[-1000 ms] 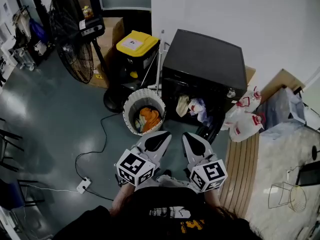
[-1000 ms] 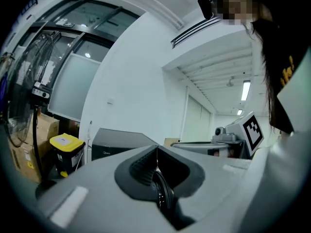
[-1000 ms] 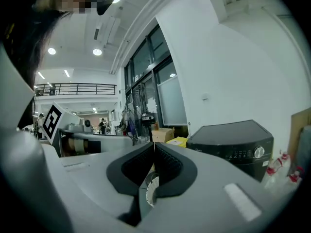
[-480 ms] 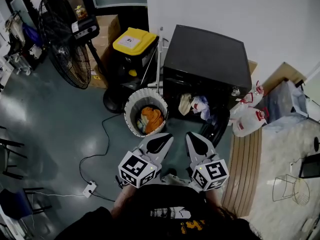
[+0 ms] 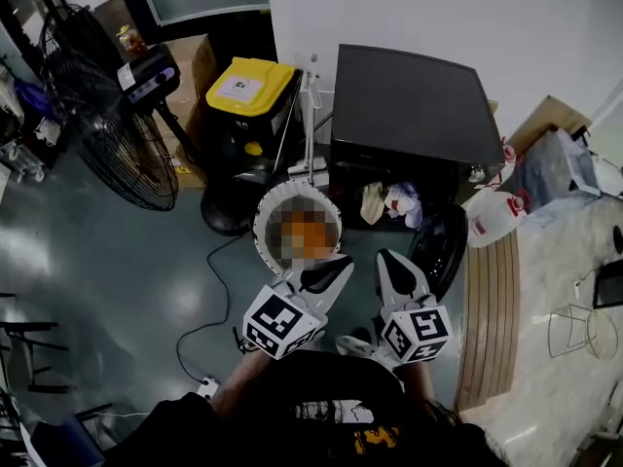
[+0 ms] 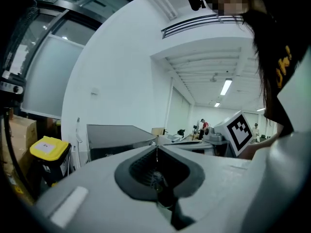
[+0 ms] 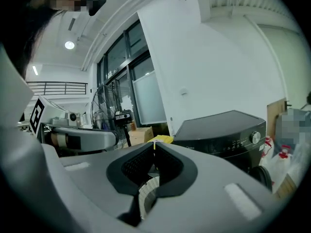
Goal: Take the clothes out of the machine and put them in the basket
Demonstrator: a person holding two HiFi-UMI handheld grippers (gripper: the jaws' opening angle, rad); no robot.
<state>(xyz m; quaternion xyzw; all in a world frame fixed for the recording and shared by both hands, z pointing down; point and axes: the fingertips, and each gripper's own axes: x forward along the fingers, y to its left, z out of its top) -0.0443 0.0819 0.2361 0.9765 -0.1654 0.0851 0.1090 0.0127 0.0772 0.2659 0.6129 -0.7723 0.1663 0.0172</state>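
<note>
Both my left tongs and right tongs are closed on nothing. I am closer than a second ago, the basket just ahead, clothes hanging from the machine – probably my next reach

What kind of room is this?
Probably a workshop or lab corner, not a home: a black front-loading washing machine and white round laundry basket stand near a black floor fan and a yellow-lidded black bin.
</note>
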